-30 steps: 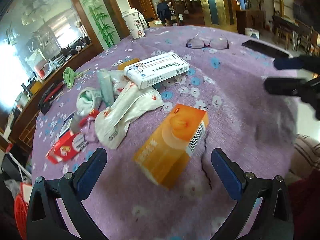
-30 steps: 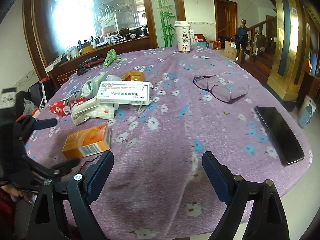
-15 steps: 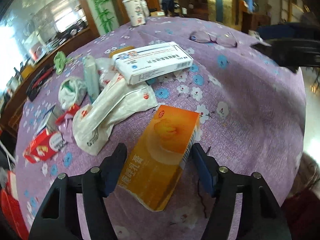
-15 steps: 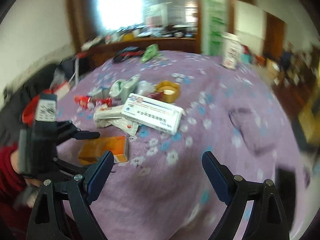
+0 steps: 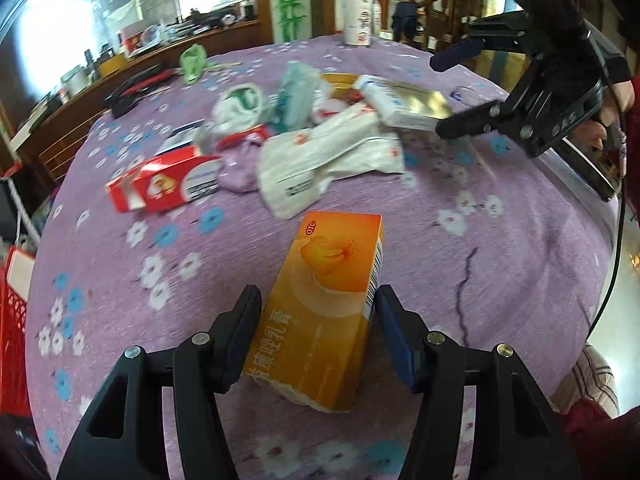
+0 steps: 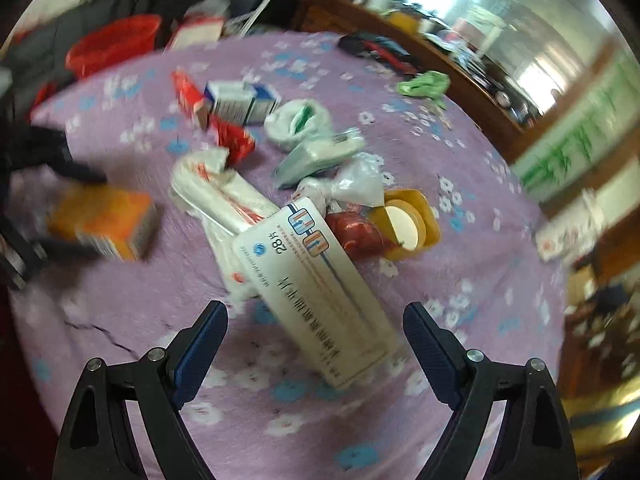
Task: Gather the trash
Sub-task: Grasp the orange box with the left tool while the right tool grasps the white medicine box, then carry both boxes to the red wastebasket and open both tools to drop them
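the left gripper (image 5: 318, 322) had its jaws clamped on the sides of the orange box (image 5: 324, 304), near its closer end. the box's long axis ran straight ahead along the fingers, the end marked otc pointing away from the jaws, the printed face up and the barcode side against the right-hand pad. ahead of that far end lay a white plastic wrapper (image 5: 324, 156), and to its left a red carton (image 5: 164, 186), all on the purple flowered tablecloth (image 5: 500, 248).

the right gripper (image 6: 316, 334) stood spread wide, holding nothing. the white medicine box (image 6: 316, 288) lay between and just ahead of its fingers, its long axis slanted, near end toward the right finger and far end pointing ahead and left.

only the right wrist view showed the yellow tape roll (image 6: 408, 226) and red foil beyond the white box, and a red bucket (image 6: 114, 42) off the table. only the left wrist view showed a white cup (image 5: 357, 16) at the table's far edge and the right gripper from outside, hovering over the white box.
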